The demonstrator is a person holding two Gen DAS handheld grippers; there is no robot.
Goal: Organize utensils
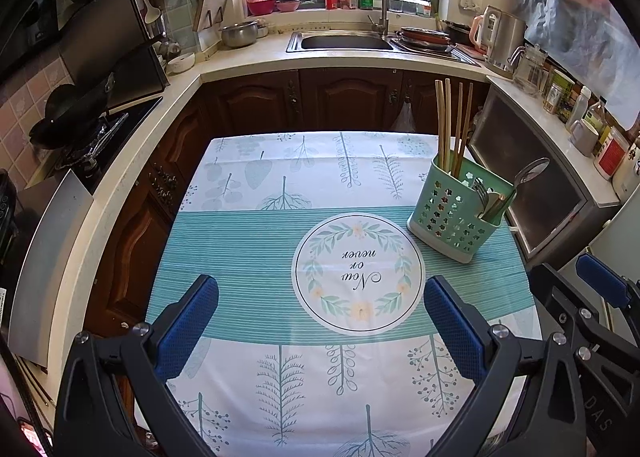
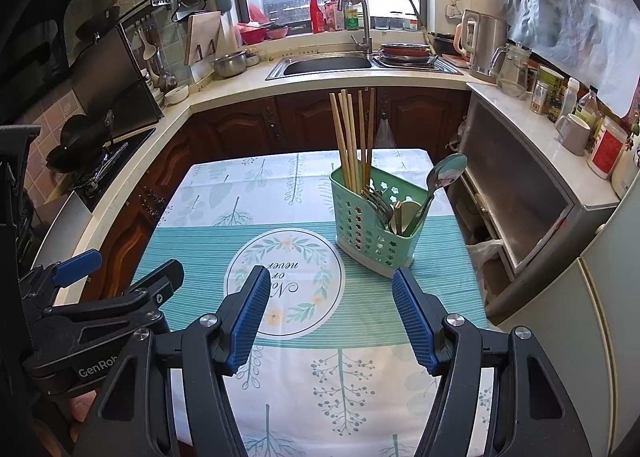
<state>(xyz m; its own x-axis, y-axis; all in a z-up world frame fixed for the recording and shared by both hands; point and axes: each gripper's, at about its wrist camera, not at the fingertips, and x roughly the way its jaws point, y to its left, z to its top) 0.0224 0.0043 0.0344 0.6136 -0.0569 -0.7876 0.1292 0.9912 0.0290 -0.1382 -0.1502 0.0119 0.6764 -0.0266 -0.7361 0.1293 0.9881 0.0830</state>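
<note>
While both grippers hover with fingers apart and empty, left gripper (image 1: 320, 321) and right gripper (image 2: 330, 315), the perforated mint-green plastic utensil caddy (image 2: 370, 221) stands at one o'clock on the leaf-printed tablecloth (image 2: 280, 377), holding wooden chopsticks (image 2: 352, 137), forks and spoons.

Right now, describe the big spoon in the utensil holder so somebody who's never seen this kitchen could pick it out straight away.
Find the table with the leaf-print tablecloth; on its right side stands a mint-green perforated utensil holder. Chopsticks fill its far compartment, forks and spoons the near one. The big spoon leans out to the right, its shiny bowl raised well above the rim and the other cutlery.
</note>
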